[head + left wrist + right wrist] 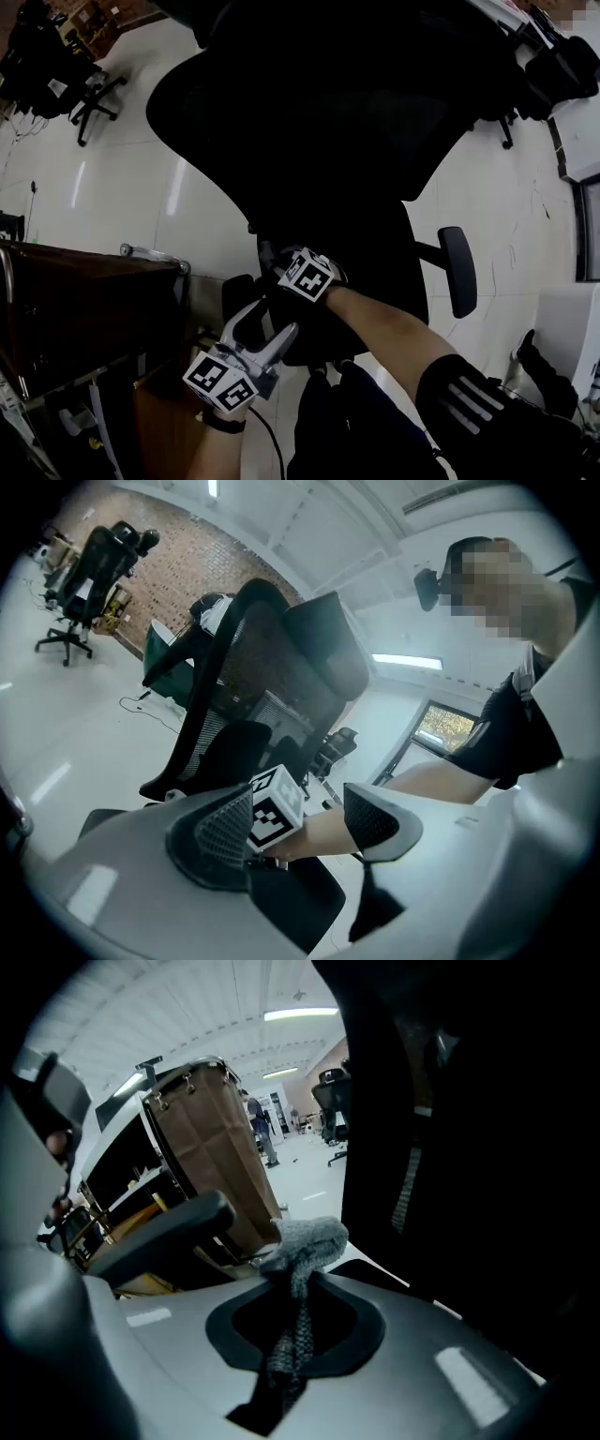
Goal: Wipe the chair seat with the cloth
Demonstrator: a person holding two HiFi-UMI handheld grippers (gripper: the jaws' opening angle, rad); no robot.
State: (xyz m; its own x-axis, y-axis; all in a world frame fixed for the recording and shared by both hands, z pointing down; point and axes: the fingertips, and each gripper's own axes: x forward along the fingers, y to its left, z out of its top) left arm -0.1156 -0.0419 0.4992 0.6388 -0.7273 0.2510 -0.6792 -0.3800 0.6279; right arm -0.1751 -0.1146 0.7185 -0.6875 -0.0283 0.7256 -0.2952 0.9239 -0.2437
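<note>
Cloth (309, 1237), grey and knitted, is pinched between the closed jaws of the right gripper (298, 1290), low over the black chair seat (384, 272); whether it touches is unclear. The left gripper (264, 326) hangs just beside, jaws apart, holding nothing. Wiping seems barely started. Next, the cloth probably needs pressing flat and sweeping across. The seat looks dark and matte. Beyond lie a brown desk (84, 300), pale glossy floor (141, 178) and other office chairs (56, 66).

Dim, underexposed frames — fisheye-warped edges, ceiling-strip glare
</note>
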